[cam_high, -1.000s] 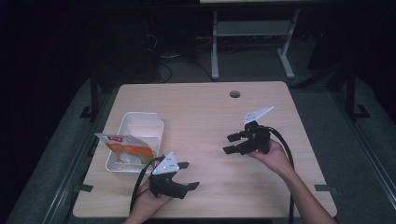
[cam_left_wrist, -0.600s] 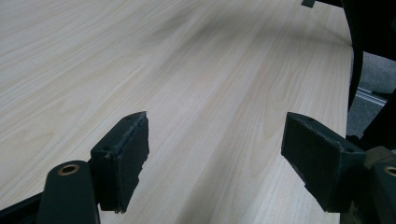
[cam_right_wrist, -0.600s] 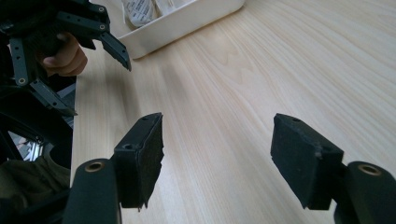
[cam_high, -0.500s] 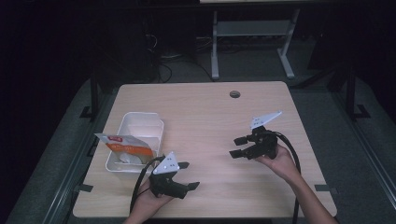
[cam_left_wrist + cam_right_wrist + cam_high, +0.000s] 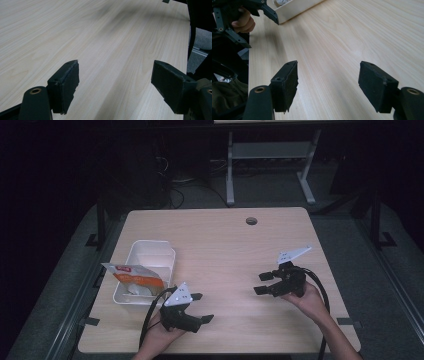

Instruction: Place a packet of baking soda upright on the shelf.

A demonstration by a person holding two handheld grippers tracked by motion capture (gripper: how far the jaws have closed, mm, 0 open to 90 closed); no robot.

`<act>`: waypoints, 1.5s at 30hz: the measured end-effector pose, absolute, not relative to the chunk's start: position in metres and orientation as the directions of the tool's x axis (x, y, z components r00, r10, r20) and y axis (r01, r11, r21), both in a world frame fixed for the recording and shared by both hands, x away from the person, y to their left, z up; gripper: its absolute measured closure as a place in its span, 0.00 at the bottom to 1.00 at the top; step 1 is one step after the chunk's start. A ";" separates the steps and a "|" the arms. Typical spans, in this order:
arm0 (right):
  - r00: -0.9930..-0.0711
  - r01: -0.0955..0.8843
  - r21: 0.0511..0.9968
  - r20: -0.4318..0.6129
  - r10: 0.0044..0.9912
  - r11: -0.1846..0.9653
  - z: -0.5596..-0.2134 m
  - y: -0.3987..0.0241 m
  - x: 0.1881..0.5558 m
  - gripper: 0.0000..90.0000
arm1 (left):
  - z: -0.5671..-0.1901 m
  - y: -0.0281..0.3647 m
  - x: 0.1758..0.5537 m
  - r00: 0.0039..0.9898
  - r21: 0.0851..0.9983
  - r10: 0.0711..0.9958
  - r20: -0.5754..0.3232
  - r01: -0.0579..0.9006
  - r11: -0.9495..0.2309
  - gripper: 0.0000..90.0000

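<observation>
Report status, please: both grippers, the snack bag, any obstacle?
Left gripper open, empty, low over table. Right gripper open, empty, jaws just opening. Snack bag lies across white bin, untouched. Nothing between the grippers and the bag.

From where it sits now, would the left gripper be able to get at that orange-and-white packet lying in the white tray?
Probably yes. The left gripper has open, empty jaws and sits right beside the white tray, where the packet lies on top, uncovered. Its jaws point away from the tray, so the hand would have to turn first.
</observation>
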State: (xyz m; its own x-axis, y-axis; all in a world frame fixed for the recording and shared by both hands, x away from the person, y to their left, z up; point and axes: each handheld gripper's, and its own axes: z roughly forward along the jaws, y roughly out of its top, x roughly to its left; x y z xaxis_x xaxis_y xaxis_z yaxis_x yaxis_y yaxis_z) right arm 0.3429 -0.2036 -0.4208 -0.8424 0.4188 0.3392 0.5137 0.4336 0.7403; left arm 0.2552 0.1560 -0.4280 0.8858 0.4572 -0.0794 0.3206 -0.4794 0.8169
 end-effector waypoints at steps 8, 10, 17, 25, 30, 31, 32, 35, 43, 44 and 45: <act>-0.827 0.533 0.736 0.351 0.439 0.417 -0.428 -0.216 0.335 0.33 | -0.428 0.156 0.255 0.886 0.816 0.458 -0.077 0.320 -0.481 0.24; -0.824 0.537 0.737 0.354 0.442 0.412 -0.429 -0.218 0.333 0.33 | -0.428 0.156 0.255 0.885 0.816 0.458 -0.077 0.320 -0.481 0.24; -0.814 0.551 0.731 0.363 0.453 0.403 -0.435 -0.225 0.326 0.32 | -0.428 0.156 0.255 0.885 0.816 0.460 -0.077 0.321 -0.481 0.24; -0.802 0.567 0.725 0.377 0.463 0.391 -0.443 -0.234 0.318 0.31 | -0.429 0.155 0.255 0.886 0.813 0.458 -0.075 0.320 -0.486 0.24; -0.794 0.578 0.723 0.390 0.467 0.379 -0.449 -0.239 0.311 0.31 | -0.429 0.155 0.255 0.886 0.812 0.457 -0.075 0.320 -0.488 0.24; -0.793 0.579 0.724 0.392 0.467 0.375 -0.450 -0.240 0.310 0.31 | -0.429 0.155 0.255 0.886 0.812 0.457 -0.075 0.320 -0.488 0.24; -0.791 0.581 0.723 0.394 0.468 0.373 -0.451 -0.240 0.308 0.31 | -0.429 0.155 0.254 0.886 0.812 0.457 -0.076 0.320 -0.488 0.24; -0.790 0.582 0.722 0.393 0.470 0.374 -0.453 -0.241 0.305 0.31 | -0.430 0.154 0.254 0.886 0.811 0.457 -0.074 0.320 -0.489 0.24; -0.785 0.579 0.738 0.390 0.482 0.346 -0.454 -0.246 0.292 0.29 | -0.432 0.155 0.255 0.886 0.806 0.457 -0.083 0.329 -0.492 0.23; -0.785 0.577 0.740 0.386 0.484 0.347 -0.453 -0.245 0.290 0.29 | -0.432 0.155 0.254 0.886 0.806 0.457 -0.081 0.328 -0.493 0.23; -0.791 0.566 0.746 0.371 0.486 0.351 -0.452 -0.243 0.289 0.29 | -0.432 0.156 0.254 0.886 0.806 0.456 -0.078 0.325 -0.494 0.23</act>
State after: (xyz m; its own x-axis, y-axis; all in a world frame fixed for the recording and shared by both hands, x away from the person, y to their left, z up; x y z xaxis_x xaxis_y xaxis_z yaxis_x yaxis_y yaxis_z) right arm 0.2891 -0.2434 -0.4520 -0.7911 0.4859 0.3715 0.5658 0.3507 0.7463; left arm 0.2544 0.1557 -0.4319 0.8864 0.4562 -0.0783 0.3254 -0.4939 0.8064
